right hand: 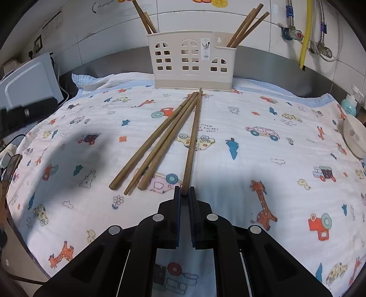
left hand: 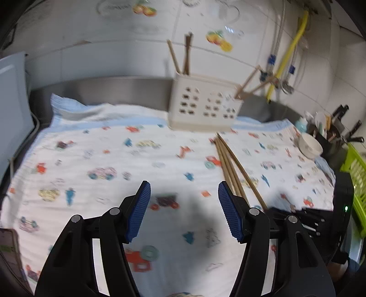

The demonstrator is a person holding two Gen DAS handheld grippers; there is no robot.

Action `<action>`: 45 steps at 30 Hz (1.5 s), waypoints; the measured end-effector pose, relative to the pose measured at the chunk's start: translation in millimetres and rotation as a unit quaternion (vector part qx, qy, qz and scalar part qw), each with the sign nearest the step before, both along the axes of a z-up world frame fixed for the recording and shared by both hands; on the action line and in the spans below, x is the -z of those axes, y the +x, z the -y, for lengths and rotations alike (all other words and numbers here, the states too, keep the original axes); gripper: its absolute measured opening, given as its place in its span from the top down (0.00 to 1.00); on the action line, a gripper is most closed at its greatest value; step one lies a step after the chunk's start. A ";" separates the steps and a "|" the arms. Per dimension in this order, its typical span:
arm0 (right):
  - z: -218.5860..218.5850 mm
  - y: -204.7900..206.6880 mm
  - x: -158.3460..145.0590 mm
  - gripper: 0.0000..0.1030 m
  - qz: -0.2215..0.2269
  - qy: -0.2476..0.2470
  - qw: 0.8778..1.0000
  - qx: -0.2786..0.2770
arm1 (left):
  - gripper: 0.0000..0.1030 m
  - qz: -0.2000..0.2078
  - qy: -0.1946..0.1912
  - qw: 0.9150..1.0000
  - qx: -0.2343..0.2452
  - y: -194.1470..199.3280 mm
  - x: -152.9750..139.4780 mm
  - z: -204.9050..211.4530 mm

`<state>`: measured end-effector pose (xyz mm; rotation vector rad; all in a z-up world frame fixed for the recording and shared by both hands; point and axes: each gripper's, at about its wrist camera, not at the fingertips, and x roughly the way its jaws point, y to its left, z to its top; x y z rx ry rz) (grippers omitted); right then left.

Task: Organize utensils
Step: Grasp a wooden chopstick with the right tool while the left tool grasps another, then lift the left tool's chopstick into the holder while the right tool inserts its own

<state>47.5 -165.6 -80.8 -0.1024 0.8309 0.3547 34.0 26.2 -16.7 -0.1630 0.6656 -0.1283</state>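
Note:
A cream utensil holder (right hand: 192,60) stands at the back of the patterned cloth, with chopsticks upright in its left (right hand: 144,17) and right (right hand: 247,27) compartments. It also shows in the left wrist view (left hand: 203,107). Several wooden chopsticks (right hand: 155,141) lie on the cloth in front of it. My right gripper (right hand: 184,194) is shut on the near end of one chopstick (right hand: 193,137), which points toward the holder. My left gripper (left hand: 184,205) is open and empty above the cloth, left of the loose chopsticks (left hand: 231,166).
A white bowl (right hand: 354,137) sits at the cloth's right edge, also in the left wrist view (left hand: 310,145). A grey appliance (right hand: 29,80) stands at the left. Pipes and a yellow hose (right hand: 306,34) run down the tiled wall. A green basket (left hand: 356,178) is at far right.

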 end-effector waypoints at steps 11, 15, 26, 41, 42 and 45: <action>16.4 -0.6 -4.3 0.94 -0.003 0.015 1.000 0.005 | 0.52 -0.072 -0.001 0.994 0.079 19.9 40.9 55.4; 32.5 -1.5 -5.1 0.94 -0.004 0.019 1.000 0.019 | 0.63 -0.098 0.003 0.991 0.087 27.0 55.9 65.3; 44.8 0.6 -1.4 0.94 -0.011 0.032 0.999 0.025 | 0.77 -0.101 0.089 0.989 0.064 42.5 61.2 77.3; 45.3 9.5 -1.1 0.94 -0.014 0.043 0.999 0.022 | 0.82 -0.095 0.063 0.991 0.075 49.1 63.3 80.2; 46.3 9.7 -2.0 0.94 -0.015 0.046 0.999 0.022 | 0.85 -0.096 0.063 0.991 0.074 50.0 63.0 79.5; 48.0 6.7 -10.2 0.94 -0.004 0.045 0.999 0.021 | 0.94 -0.096 0.043 0.991 0.080 52.1 59.0 71.1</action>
